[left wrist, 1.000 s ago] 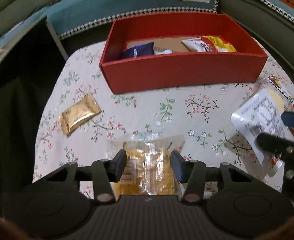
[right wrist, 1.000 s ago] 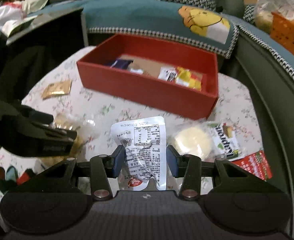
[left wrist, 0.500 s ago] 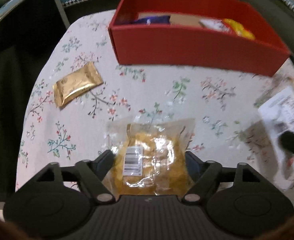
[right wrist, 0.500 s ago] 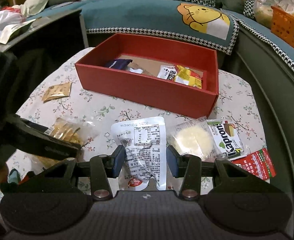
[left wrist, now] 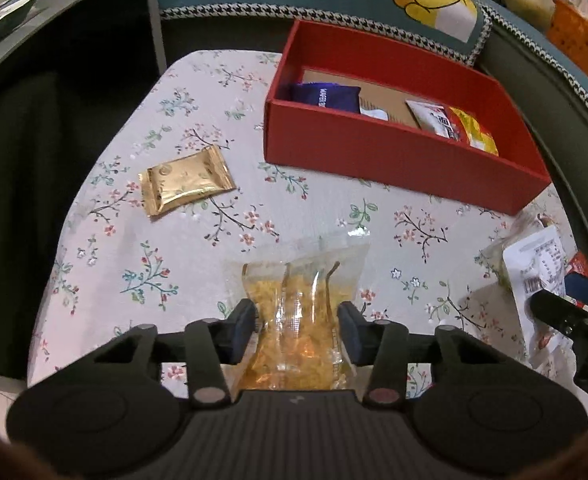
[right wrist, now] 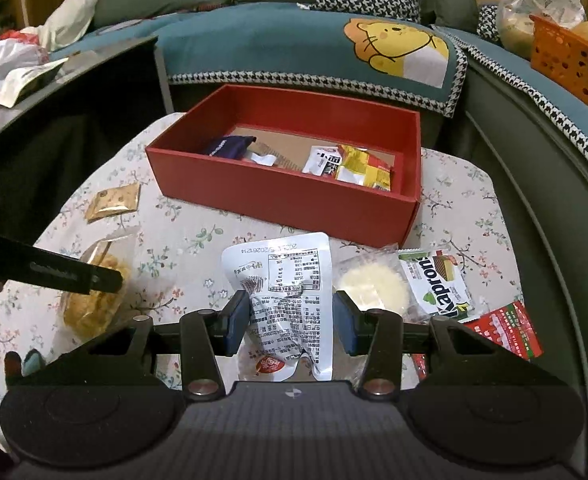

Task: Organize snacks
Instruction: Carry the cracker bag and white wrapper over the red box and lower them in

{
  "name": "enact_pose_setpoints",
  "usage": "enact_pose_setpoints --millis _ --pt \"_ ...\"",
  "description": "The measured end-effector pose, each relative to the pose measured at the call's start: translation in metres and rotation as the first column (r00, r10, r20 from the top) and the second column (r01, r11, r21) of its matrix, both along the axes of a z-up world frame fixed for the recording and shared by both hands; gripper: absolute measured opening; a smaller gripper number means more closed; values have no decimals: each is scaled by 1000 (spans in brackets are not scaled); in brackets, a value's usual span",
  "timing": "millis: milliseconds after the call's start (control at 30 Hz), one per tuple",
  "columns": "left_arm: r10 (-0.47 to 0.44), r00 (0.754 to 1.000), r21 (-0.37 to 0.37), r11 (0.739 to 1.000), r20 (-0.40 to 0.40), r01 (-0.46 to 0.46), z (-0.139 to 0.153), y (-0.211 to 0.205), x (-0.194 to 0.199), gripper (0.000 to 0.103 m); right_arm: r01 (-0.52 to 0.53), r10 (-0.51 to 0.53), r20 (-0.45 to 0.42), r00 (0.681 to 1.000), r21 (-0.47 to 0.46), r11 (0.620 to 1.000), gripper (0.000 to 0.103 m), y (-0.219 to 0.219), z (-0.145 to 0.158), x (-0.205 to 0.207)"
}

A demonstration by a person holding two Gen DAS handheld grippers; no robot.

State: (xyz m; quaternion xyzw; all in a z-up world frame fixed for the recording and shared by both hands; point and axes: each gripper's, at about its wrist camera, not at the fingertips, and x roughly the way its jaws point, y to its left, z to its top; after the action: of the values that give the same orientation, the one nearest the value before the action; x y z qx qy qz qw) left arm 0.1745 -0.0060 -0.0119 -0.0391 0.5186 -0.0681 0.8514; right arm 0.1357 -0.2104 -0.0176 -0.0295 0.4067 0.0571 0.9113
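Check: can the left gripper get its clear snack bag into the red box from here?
Probably yes. The left gripper is closing on the clear snack bag, and only bare floral tablecloth lies before the open-topped red box, which has room inside.

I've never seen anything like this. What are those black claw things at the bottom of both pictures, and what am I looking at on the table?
Those claws are two hand-held grippers; a person carries one in each hand, and each has a camera looking along its fingers. One picture is from the left gripper, whose jaws are closing on a clear bag of yellow snacks. The other is from the right gripper, clamped on a white printed pouch. On the floral tablecloth lie a gold packet, a wafer pack and a pale round pastry. The red box behind them already holds a few snacks.
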Motion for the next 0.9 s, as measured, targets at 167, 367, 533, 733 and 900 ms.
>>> enact_pose_setpoints --millis 167,367,533,733,900 --pt "-42 999 39 998 7 42 -9 -14 -3 47 4 -4 8 1000 3 1000 53 0 1 0" --pt "-67 997 110 992 29 64 -17 -19 -2 67 -8 8 -6 1000 -2 1000 53 1 -2 1" --pt "-22 998 128 991 -55 29 -42 -15 1 87 -14 14 -12 1000 -3 1000 53 1 -2 0" --pt "-5 999 106 994 -43 10 -32 -23 -8 75 -16 16 -5 1000 -3 1000 53 1 -1 -1" --pt "-14 999 69 998 44 11 -2 -28 -11 75 11 -11 29 1000 12 1000 53 -6 7 0"
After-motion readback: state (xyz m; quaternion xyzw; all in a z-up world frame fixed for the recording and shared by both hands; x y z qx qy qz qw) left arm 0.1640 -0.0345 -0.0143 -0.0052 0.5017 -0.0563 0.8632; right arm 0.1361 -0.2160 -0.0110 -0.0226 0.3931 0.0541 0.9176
